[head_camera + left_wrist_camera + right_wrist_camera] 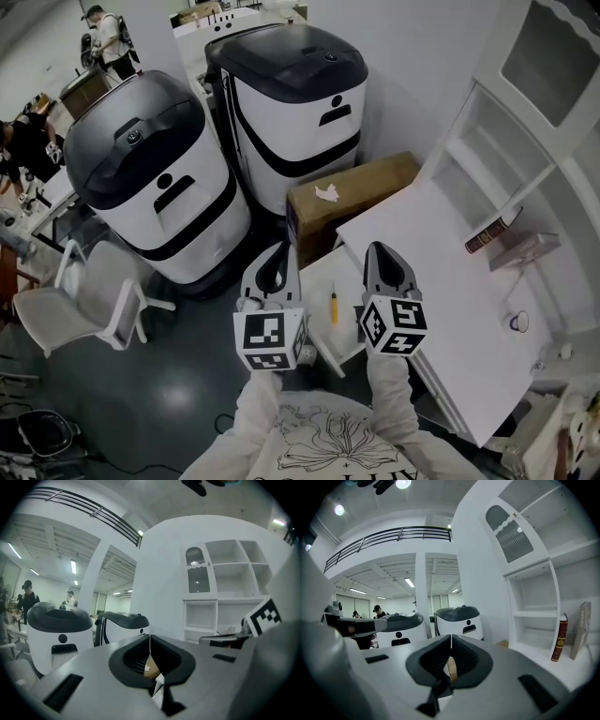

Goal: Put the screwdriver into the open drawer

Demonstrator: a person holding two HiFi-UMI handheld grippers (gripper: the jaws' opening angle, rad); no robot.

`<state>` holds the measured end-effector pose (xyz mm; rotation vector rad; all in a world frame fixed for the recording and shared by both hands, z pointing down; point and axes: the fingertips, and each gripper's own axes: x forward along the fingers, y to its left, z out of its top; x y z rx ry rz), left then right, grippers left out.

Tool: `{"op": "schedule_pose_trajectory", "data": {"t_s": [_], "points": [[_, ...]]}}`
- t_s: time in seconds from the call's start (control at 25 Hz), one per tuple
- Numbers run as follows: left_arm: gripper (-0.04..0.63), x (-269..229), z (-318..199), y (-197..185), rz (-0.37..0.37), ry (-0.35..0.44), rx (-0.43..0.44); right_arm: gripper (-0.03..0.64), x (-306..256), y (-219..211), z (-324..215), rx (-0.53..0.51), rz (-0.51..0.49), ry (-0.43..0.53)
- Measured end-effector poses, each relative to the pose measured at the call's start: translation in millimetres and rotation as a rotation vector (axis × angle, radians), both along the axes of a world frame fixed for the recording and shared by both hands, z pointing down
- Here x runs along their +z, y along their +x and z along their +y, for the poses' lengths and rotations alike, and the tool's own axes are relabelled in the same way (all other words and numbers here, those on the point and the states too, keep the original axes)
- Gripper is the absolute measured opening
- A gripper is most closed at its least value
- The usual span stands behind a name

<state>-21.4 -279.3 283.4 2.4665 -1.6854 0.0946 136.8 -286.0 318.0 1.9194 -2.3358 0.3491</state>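
Below the head camera, the left gripper [283,247] and the right gripper [375,247] are held side by side, both pointed forward. The yellow-handled screwdriver [333,306] is seen lying between them on a low white panel [317,281] that juts from the front of the white desk [441,281] (probably the open drawer, though its walls cannot be made out). The tool is touched by neither gripper. The pose is judged to be a waiting one, with both grippers held apart from the screwdriver. Along the left gripper's own jaws, the tips are seen pressed together with nothing between them, and only a bit of a cardboard box [149,667] shows through the hollow behind. Along the right gripper's jaws the same is found: tips met, nothing held, and a dark red book [559,639] is seen standing in the shelf unit well beyond.
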Motion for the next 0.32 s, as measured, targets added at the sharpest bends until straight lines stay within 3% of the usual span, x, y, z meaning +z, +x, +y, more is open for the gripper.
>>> {"op": "schedule_pose_trajectory", "data": {"t_s": [0.32], "points": [[0.006, -2.9, -3.0, -0.3, -0.001, 0.004, 0.003, 0.008, -0.9, -4.0, -3.6, -0.011, 0.006, -0.003]]}}
